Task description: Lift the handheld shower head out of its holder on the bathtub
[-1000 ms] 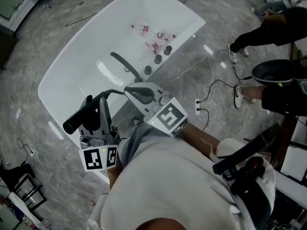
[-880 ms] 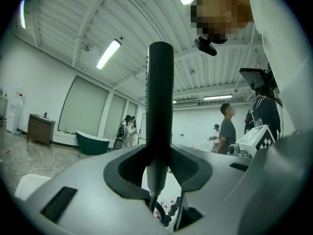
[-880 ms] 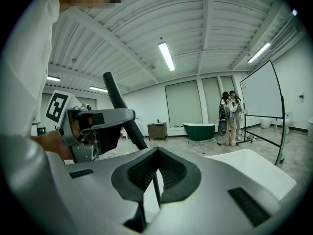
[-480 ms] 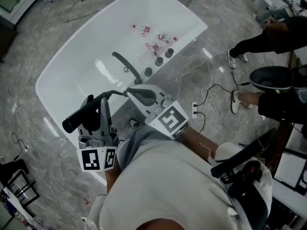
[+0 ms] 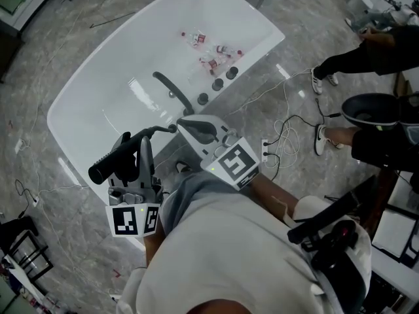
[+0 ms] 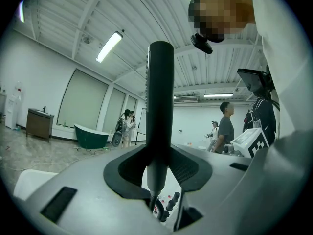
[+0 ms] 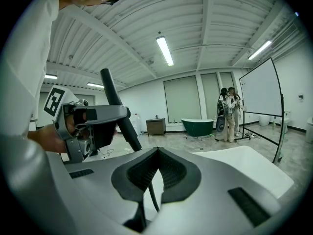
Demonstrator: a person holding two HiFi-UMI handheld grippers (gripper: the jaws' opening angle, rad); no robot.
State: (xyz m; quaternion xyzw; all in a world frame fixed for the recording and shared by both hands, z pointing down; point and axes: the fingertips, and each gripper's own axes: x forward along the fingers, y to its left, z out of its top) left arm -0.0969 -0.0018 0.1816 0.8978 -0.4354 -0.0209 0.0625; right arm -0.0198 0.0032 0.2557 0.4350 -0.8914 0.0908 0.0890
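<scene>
The black handheld shower head [image 5: 105,167] is off the tub, lying crosswise in my left gripper [image 5: 133,150], which is shut on its handle. In the left gripper view the shower head [image 6: 160,97] stands upright between the pads of the left gripper [image 6: 159,155]. Its thin hose [image 5: 156,129] runs right toward my right gripper [image 5: 183,124]. The right gripper [image 7: 156,153] has its fingertips together; the hose [image 7: 153,192] shows through the gap below them, and I see nothing clamped. The right gripper view also shows the left gripper [image 7: 88,126] with the shower head [image 7: 120,111].
The white bathtub [image 5: 78,90] lies ahead, with a black spout [image 5: 171,87] and knobs [image 5: 216,84] on its rim and small bottles [image 5: 209,51] inside. Cables [image 5: 288,129] trail over the marble floor at right, where a person's legs [image 5: 353,51] stand.
My right gripper has sunk a little. The left gripper keeps its hold on the shower head and has hardly moved.
</scene>
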